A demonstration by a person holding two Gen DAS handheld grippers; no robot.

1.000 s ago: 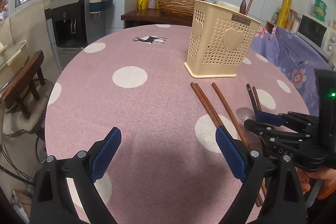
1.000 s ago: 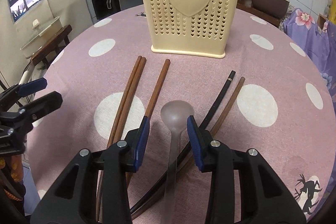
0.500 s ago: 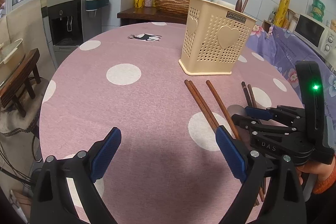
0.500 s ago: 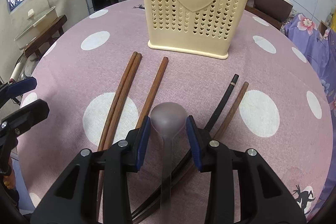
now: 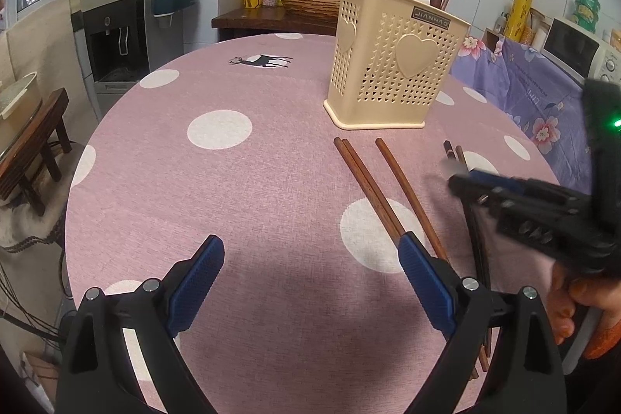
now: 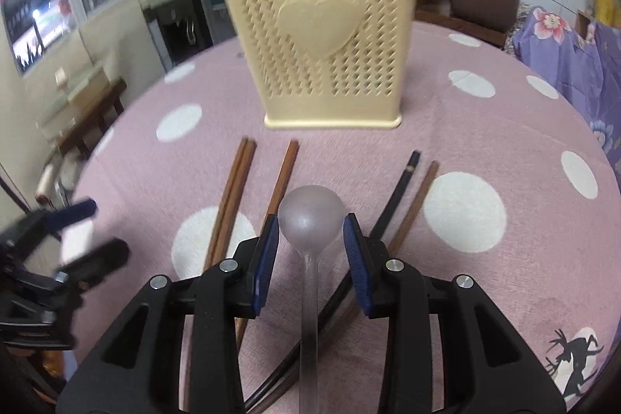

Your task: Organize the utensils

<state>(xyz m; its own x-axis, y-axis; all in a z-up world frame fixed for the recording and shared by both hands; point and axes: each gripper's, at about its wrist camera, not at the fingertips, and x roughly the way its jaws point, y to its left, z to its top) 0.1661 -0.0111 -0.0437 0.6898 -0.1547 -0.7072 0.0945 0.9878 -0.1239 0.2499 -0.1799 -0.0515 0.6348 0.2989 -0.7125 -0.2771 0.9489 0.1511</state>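
Right gripper (image 6: 310, 239) clamped on clear spoon (image 6: 310, 220), chopsticks (image 6: 233, 196) flanking it, cream holder (image 6: 326, 41) beyond, left gripper (image 5: 310, 282) spread wide over pink table (image 5: 233, 189).

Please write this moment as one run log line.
right claw: shut on spoon | left claw: open, empty | chopsticks: on table | holder: upright

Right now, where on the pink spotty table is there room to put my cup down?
Left of the brown chopsticks, the tablecloth lies bare out to its edge. It is crowded in front of the cream holder: chopsticks, a clear spoon and the right gripper.
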